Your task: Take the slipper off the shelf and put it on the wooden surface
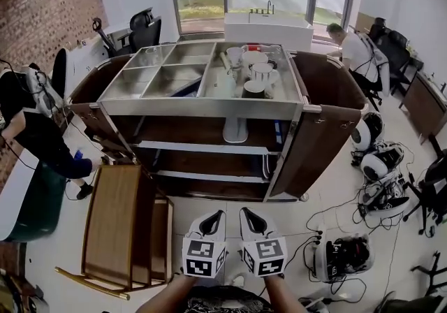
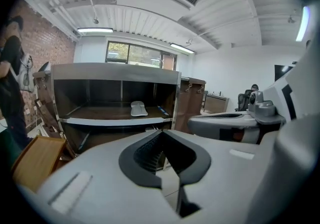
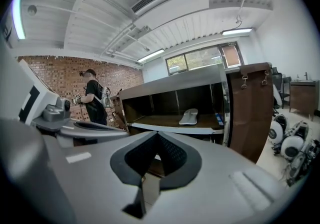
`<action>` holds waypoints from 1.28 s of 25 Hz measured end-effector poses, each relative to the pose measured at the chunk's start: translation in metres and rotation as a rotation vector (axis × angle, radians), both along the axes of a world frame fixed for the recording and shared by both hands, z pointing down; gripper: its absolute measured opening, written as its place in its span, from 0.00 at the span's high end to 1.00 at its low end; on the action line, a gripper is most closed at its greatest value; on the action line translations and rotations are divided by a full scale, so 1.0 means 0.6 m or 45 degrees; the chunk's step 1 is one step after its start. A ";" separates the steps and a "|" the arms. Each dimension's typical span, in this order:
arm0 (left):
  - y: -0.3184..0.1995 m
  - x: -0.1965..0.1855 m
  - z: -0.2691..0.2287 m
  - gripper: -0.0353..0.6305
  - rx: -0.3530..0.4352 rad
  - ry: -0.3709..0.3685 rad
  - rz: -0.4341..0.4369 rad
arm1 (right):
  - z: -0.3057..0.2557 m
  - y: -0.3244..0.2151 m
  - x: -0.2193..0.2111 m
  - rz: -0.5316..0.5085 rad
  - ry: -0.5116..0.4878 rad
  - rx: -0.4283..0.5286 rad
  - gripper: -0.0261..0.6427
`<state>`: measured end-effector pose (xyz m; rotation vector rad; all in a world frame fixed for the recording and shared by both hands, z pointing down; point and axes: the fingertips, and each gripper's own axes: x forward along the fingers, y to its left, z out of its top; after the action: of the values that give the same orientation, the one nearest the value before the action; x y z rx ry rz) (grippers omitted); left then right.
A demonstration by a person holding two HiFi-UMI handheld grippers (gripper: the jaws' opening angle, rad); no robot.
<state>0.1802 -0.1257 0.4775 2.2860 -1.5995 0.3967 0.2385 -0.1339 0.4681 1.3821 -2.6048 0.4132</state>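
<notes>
1. Both grippers, left gripper (image 1: 218,215) and right gripper (image 1: 246,214), hang side by side in front of the shelf unit (image 1: 202,105). They are well short of it, with jaws clenched and nothing between them. If either goes in clenched, it likely just shoves the slipper (image 1: 235,130) deeper.
2. Slipper lies flat, sole down, on the unit's top shelf (image 1: 202,145), near the middle. It looks thin and low, so a pinch from above may skid off or scrape the shelf board.
3. Unit's metal top overhangs that shelf, so a steep approach could knock its front edge.
4. Open door (image 1: 318,144) stands at the unit's right, so a wide right swing may clip it.
5. Wooden surface (image 1: 115,224) sits left of the unit and lower. A loose grip during the carry across could drop the slipper on the floor.
</notes>
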 end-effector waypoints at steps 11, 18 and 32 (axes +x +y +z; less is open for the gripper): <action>-0.144 -0.061 0.008 0.94 -0.001 0.061 -0.025 | 0.006 -0.138 -0.075 -0.051 0.010 0.014 0.96; -0.231 -0.116 0.001 0.94 0.029 0.080 0.041 | 0.011 -0.231 -0.136 -0.014 0.051 0.000 0.95; -0.325 -0.191 0.018 0.94 0.055 0.185 0.049 | 0.058 -0.392 -0.146 0.117 0.180 -0.008 0.91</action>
<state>0.0659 -0.3204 0.4884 2.3221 -1.5090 0.2018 0.1508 -0.3689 0.5028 1.4767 -2.4328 0.3236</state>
